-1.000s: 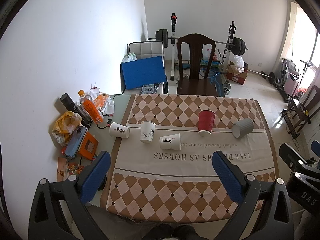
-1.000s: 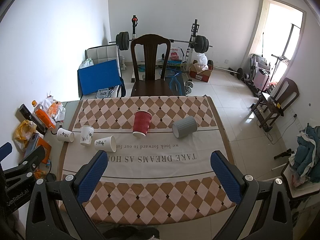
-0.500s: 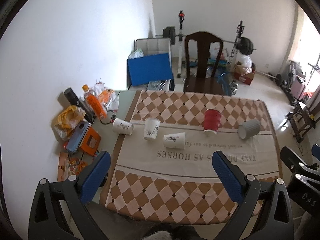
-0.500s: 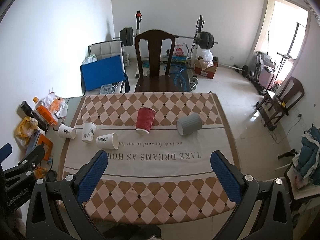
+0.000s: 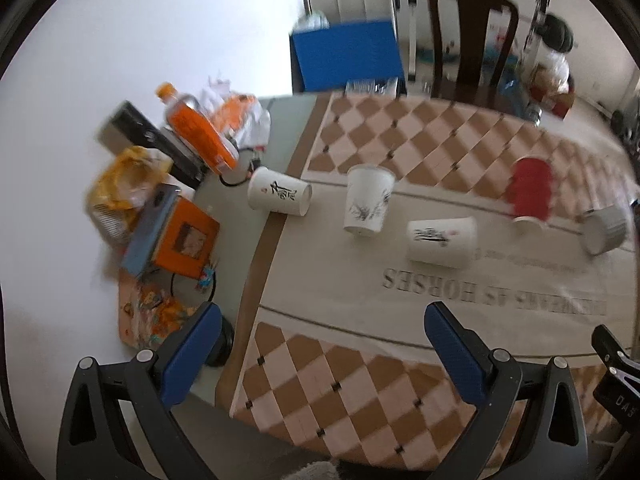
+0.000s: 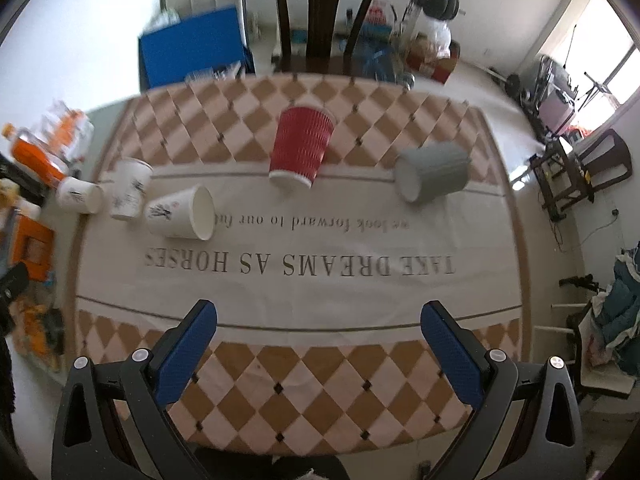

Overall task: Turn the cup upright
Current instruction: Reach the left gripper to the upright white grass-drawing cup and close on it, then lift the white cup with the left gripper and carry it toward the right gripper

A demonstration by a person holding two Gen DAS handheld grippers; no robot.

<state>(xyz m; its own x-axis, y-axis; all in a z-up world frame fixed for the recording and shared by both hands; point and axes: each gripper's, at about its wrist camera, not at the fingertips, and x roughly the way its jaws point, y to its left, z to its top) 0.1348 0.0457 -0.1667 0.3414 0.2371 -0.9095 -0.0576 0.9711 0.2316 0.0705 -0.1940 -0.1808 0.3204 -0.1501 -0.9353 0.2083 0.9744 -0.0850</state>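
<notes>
Several cups stand in a row across the tablecloth (image 6: 320, 280). A red ribbed cup (image 6: 302, 146) (image 5: 530, 192) stands upside down. A grey cup (image 6: 432, 176) (image 5: 604, 229) lies on its side. A white paper cup (image 5: 442, 240) (image 6: 182, 218) lies on its side. Another white cup (image 5: 368, 199) (image 6: 130, 190) stands upside down. A third white cup (image 5: 279, 196) (image 6: 78, 198) lies on its side off the cloth's left edge. My left gripper (image 5: 320, 356) and right gripper (image 6: 318, 354) are open and empty, above the near part of the table.
Clutter sits on the table's left side: an orange bottle (image 5: 198, 136), an orange box (image 5: 186, 238), a yellow bag (image 5: 124, 184). A dark wooden chair (image 6: 324, 12) stands behind the table, with a blue board (image 5: 348, 54) and gym equipment beyond. The right gripper shows at the left wrist view's right edge (image 5: 616, 376).
Both grippers have moved down and forward toward the table, so the cups look larger. The left view has swung left and tilted. No cup has moved.
</notes>
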